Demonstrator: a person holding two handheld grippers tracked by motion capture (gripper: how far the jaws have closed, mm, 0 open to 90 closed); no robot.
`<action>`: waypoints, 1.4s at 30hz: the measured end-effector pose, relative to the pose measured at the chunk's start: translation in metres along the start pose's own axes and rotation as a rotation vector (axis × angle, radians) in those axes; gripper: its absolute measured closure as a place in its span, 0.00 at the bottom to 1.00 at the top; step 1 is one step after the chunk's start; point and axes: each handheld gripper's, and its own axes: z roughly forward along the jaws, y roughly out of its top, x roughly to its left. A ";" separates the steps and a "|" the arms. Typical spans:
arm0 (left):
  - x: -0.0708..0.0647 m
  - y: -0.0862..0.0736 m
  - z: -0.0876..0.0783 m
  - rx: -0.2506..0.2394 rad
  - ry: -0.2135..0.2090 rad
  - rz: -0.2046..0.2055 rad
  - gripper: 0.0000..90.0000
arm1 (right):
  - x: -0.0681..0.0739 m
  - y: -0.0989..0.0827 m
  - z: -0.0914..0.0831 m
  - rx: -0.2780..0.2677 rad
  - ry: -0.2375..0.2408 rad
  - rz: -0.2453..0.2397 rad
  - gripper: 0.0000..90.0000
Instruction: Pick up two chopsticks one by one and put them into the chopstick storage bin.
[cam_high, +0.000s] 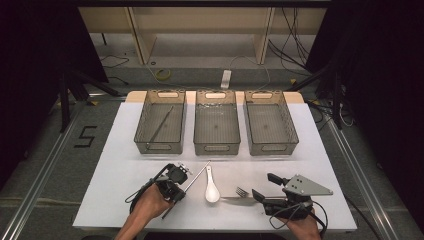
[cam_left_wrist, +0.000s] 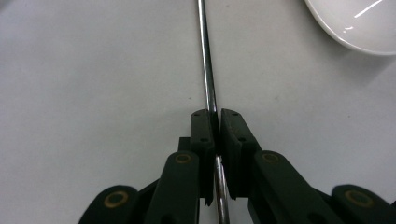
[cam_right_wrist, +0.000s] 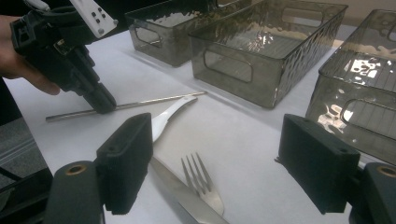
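Observation:
A thin metal chopstick (cam_high: 198, 176) (cam_left_wrist: 205, 56) (cam_right_wrist: 149, 101) lies slantwise on the white table. My left gripper (cam_high: 182, 192) (cam_left_wrist: 215, 114) (cam_right_wrist: 102, 105) is shut on it, the pads pressed against both sides of the rod. A white ceramic spoon (cam_high: 212, 189) (cam_left_wrist: 355, 23) (cam_right_wrist: 166, 116) lies just right of the chopstick. A metal fork (cam_high: 242, 191) (cam_right_wrist: 201, 184) rests beside a flat metal strip (cam_right_wrist: 182, 191), in front of my right gripper (cam_high: 263, 186) (cam_right_wrist: 217, 135). That gripper stands open with nothing between its pads.
Three smoky clear bins stand in a row at the back: left bin (cam_high: 165, 93), middle bin (cam_high: 216, 95), right bin (cam_high: 265, 94). A second chopstick (cam_high: 161, 125) lies in the left bin. The table's front edge runs just below both hands.

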 end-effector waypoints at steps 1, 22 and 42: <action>0.000 0.000 0.000 -0.001 0.000 -0.001 0.93 | 0.000 0.000 0.000 -0.001 0.000 0.000 0.30; 0.011 -0.004 -0.010 -0.063 -0.004 0.016 0.95 | -0.001 0.000 0.000 -0.004 0.001 0.001 0.30; 0.023 -0.009 -0.034 -0.135 -0.060 0.003 0.95 | -0.001 0.000 0.000 -0.001 -0.003 0.001 0.30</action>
